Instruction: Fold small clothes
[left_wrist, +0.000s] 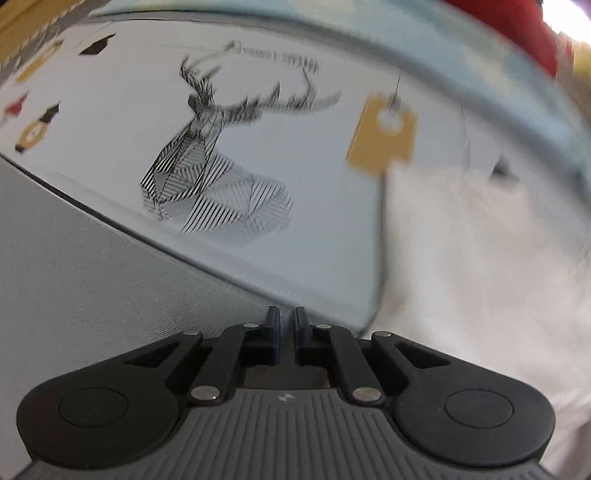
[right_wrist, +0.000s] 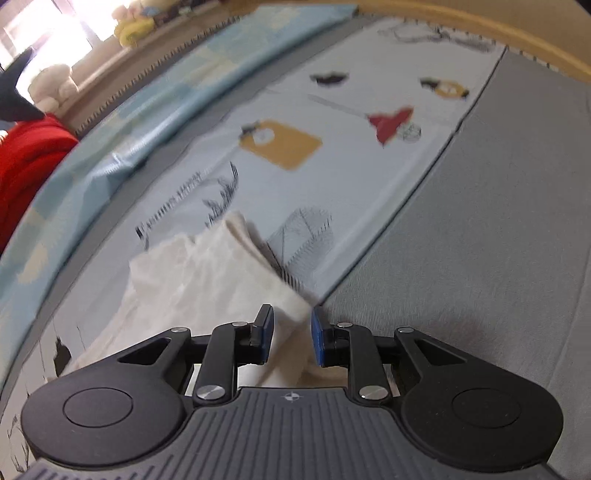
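Cream garment lying crumpled lower centre on the printed sheet, we see our right gripper spread around its corner, left gripper almost pressed together, pinching nothing, over grey bedding.

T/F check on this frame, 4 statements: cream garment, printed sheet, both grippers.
1. The cream fabric garment lies partly over the black line-drawn deer print. True.
2. The left gripper clamps the garment. False: its jaws stand nearly shut with nothing between them, above the grey mattress cover.
3. A corner of the garment sits between the right gripper's parted jaws. True.
4. The mustard tag print is green. False: mustard yellow.
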